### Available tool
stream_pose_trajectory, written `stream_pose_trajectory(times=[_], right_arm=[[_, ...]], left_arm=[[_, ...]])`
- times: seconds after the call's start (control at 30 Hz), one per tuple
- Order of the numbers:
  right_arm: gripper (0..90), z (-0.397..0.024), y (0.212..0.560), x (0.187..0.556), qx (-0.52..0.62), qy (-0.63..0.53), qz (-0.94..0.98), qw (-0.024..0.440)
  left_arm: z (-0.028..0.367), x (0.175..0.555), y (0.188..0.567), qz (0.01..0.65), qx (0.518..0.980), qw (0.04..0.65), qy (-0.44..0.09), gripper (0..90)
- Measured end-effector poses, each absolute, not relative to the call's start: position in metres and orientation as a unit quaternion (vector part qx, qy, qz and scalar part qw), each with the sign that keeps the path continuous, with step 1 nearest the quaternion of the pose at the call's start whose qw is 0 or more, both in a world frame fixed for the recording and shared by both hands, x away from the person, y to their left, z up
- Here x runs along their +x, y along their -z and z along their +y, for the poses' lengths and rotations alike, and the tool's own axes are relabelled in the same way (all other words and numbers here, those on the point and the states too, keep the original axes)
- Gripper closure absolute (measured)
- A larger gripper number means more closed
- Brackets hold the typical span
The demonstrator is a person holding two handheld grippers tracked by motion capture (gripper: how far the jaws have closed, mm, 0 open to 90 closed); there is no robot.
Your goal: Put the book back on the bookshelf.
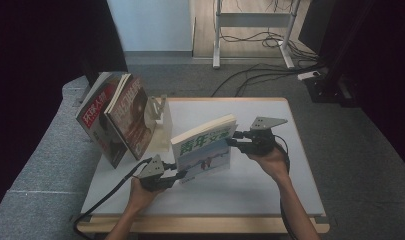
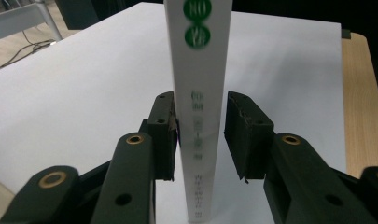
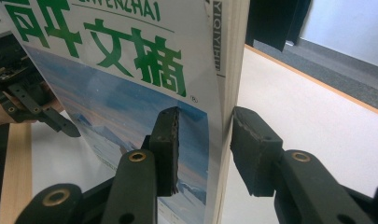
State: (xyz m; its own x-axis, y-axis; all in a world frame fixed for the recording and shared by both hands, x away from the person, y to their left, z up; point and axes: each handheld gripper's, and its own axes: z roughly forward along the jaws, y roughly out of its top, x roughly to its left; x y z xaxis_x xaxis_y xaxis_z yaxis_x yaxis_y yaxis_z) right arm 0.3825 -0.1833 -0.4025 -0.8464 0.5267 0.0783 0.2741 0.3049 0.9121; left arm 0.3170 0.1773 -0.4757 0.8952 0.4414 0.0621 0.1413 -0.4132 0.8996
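The white-topped bench (image 1: 270, 180) with a pale wooden edge stood on grey carpet (image 1: 370, 165); black curtains closed off both sides of the room. Beyond the bench, white desk legs (image 1: 217, 35) and loose black cables (image 1: 260, 75) lay by a pale wall.

A white paperback book with green characters and a blue snow-scene cover (image 1: 205, 150) stood tilted on the bench near its middle, spine toward the person's left. The left tool (image 1: 176, 175) straddled the lower spine end: one pad touched the spine, the other stood off with a visible gap, so the jaws were not clamped. The right tool (image 1: 233, 138) straddled the page edge at the upper right corner, with a gap beside both pads.

At the left rear, two dark red-covered magazines (image 1: 117, 120) leaned against a pale bookend (image 1: 161, 125).
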Motion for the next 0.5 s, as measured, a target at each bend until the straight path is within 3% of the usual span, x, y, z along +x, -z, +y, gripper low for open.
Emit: stream_pose_trajectory(times=[0.5], right_arm=[[60.7,-0.183,0.403,0.381,0.250,-0.537,0.797,0.120]], left_arm=[[0.166,0.325,0.441,0.182,0.813,0.538,-0.132,59.9]])
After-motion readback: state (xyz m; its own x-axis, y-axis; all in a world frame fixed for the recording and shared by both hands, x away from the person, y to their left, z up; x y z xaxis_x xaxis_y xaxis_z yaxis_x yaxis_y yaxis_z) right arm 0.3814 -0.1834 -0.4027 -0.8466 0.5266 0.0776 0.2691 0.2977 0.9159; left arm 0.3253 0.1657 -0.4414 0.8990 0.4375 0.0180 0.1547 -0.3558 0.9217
